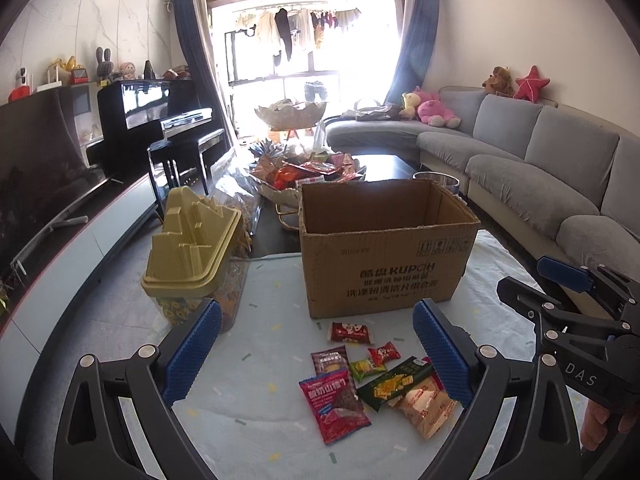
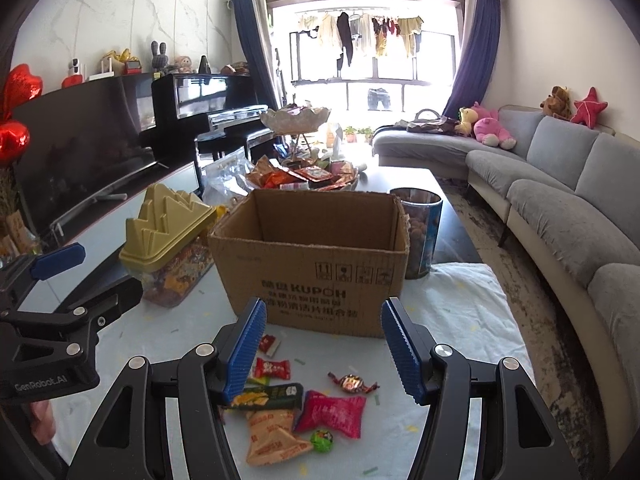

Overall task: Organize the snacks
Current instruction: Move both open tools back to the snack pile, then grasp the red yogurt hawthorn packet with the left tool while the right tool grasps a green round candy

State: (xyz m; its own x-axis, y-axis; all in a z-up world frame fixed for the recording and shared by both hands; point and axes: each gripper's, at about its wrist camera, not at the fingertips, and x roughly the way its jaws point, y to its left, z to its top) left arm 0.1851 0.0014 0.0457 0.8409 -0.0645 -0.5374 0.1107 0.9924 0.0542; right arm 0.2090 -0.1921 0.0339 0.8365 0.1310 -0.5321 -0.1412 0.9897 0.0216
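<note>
Both grippers hover over snack pile at bottom centre, jaws released, nothing held: left gripper (image 1: 316, 350), right gripper (image 2: 324, 350). Open cardboard box (image 1: 384, 256) stands upright just behind pile, mid-frame. Likely step: pick 1 packet. Red packet (image 1: 335, 409) lies flat, long axis toward lower right of frame. Advice: straddle short width, descend square, avoid neighbouring green packet (image 1: 396, 385).

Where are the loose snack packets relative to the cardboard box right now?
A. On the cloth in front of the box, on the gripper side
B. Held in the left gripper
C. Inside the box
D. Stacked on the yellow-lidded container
A. The snack packets lie scattered on the cloth in front of the cardboard box; the left gripper and the right gripper are both open and hold nothing.
</note>
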